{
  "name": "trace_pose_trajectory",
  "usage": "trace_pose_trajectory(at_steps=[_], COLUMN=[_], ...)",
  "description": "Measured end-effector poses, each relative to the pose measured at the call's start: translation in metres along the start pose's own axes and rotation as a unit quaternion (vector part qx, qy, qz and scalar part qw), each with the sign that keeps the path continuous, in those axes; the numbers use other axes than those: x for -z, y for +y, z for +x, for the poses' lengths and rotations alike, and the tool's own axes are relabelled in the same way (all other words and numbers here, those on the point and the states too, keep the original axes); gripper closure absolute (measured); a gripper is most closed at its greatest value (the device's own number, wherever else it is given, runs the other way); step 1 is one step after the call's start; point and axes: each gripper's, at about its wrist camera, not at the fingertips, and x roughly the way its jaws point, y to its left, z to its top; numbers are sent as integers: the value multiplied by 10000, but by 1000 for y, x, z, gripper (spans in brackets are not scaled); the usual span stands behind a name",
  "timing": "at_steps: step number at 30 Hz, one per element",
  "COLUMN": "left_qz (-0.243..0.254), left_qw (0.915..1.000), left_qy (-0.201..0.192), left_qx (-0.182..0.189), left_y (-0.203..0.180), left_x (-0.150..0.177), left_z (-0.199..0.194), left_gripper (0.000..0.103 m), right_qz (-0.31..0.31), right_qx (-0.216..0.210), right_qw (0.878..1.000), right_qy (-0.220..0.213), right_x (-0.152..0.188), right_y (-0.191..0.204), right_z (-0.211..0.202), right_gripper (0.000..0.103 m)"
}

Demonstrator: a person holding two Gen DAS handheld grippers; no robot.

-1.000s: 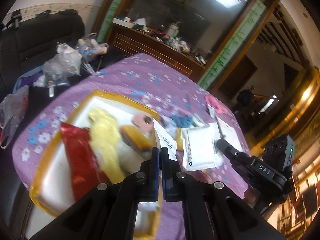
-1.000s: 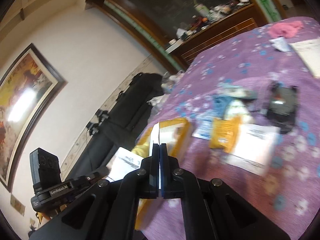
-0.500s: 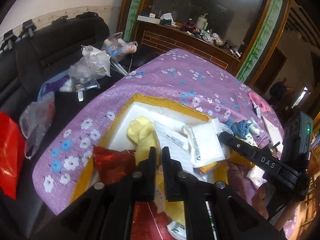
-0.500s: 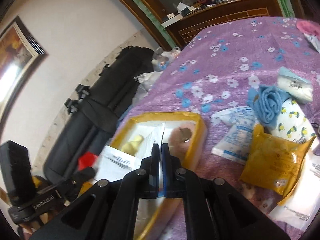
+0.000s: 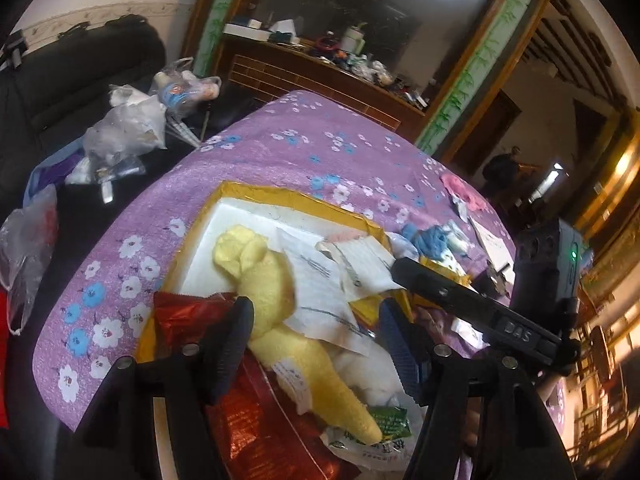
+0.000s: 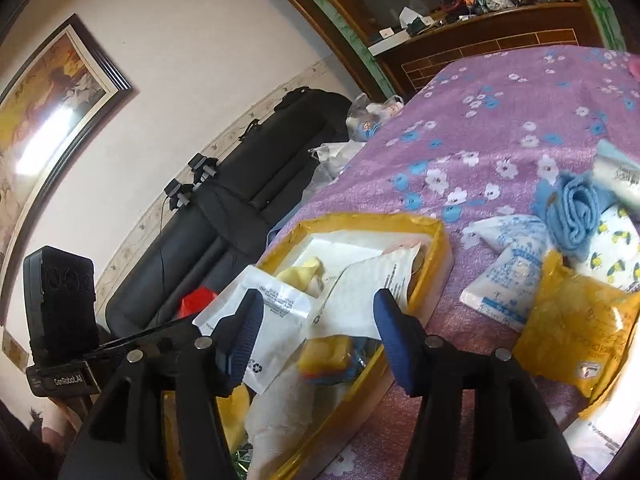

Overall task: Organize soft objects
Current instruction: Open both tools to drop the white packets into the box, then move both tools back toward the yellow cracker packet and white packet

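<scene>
A yellow-rimmed white tray (image 5: 280, 200) (image 6: 436, 240) sits on the purple flowered cloth. It holds a yellow plush toy (image 5: 280, 308), a red foil packet (image 5: 188, 312), white flat packets (image 5: 320, 292) (image 6: 360, 296) and other soft items. My left gripper (image 5: 316, 336) is open above the plush toy, empty. My right gripper (image 6: 316, 328) is open above the white packets at the tray's near end, empty. The right gripper's body shows in the left wrist view (image 5: 472, 308).
On the cloth right of the tray lie a blue rolled cloth (image 6: 576, 212), a blue-printed white pack (image 6: 508, 272), a yellow packet (image 6: 576, 328) and a pink item (image 5: 460, 192). A black sofa (image 5: 80, 76) with plastic bags (image 5: 120, 136) stands to the left.
Both grippers have opened and let go of the white packets, which now lie in the tray. The left gripper moved down closer to the plush toy.
</scene>
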Motion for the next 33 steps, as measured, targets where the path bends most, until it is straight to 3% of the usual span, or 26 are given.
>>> trace_pose_trajectory(at_steps=[7, 13, 18, 22, 26, 28, 33], left_qz=[264, 521, 397, 124, -46, -55, 169], left_qw=[9996, 9973, 9955, 9942, 9932, 9919, 9903], left_qy=[-62, -311, -427, -372, -337, -317, -84], left_qx=[-56, -415, -742, -1004, -1110, -1227, -1378], left_y=[-20, -47, -66, -72, -79, -87, -110], left_x=[10, 21, 28, 35, 45, 52, 68], left_z=[-7, -18, -27, -30, -36, -37, -27], left_gripper=[35, 35, 35, 35, 32, 28, 28], right_qz=[-111, -18, 341, 470, 381, 292, 396], right_qx=[171, 146, -46, -99, -113, -78, 267], right_qw=[9990, 9983, 9972, 9967, 9988, 9992, 9985], right_qy=[-386, -560, -670, -657, -280, -272, -266], right_x=[-1, -4, -7, -8, -2, 8, 32], right_y=[5, 5, -3, -6, 2, 5, -14], right_z=[-14, -22, -30, -35, -40, -56, -107], right_gripper=[46, 46, 46, 46, 46, 46, 46])
